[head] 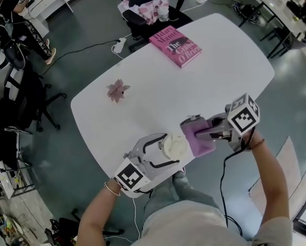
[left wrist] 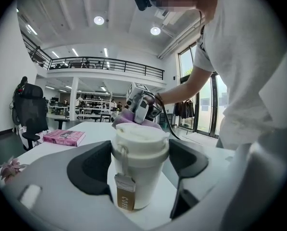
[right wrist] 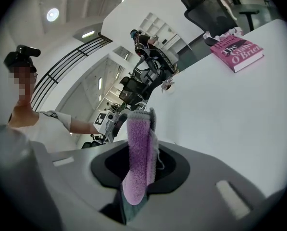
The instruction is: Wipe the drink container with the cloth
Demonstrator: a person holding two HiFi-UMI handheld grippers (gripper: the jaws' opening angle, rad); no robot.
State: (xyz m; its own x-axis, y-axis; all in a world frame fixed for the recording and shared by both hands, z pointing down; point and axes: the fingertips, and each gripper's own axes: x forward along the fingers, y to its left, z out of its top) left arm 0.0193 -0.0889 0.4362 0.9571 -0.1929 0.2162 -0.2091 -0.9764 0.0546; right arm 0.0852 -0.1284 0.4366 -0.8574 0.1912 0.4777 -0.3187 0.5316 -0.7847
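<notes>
A white lidded drink cup (head: 174, 146) stands near the front edge of the white table (head: 219, 60). My left gripper (head: 169, 149) is shut on it, with a dark pad on each side of the cup (left wrist: 138, 162). A brown tag (left wrist: 125, 196) hangs down its front. Just right of the cup, my right gripper (head: 198, 133) is shut on a folded purple cloth (head: 200, 139). In the right gripper view the cloth (right wrist: 139, 158) stands upright between the jaws. The cloth's edge (left wrist: 125, 119) sits right behind the cup's lid; I cannot tell whether it touches.
A pink book (head: 176, 46) lies at the table's far side. A small dried flower (head: 117, 90) rests toward the left edge. A black office chair (head: 142, 12) with pink fabric stands beyond the table. Cables run over the floor.
</notes>
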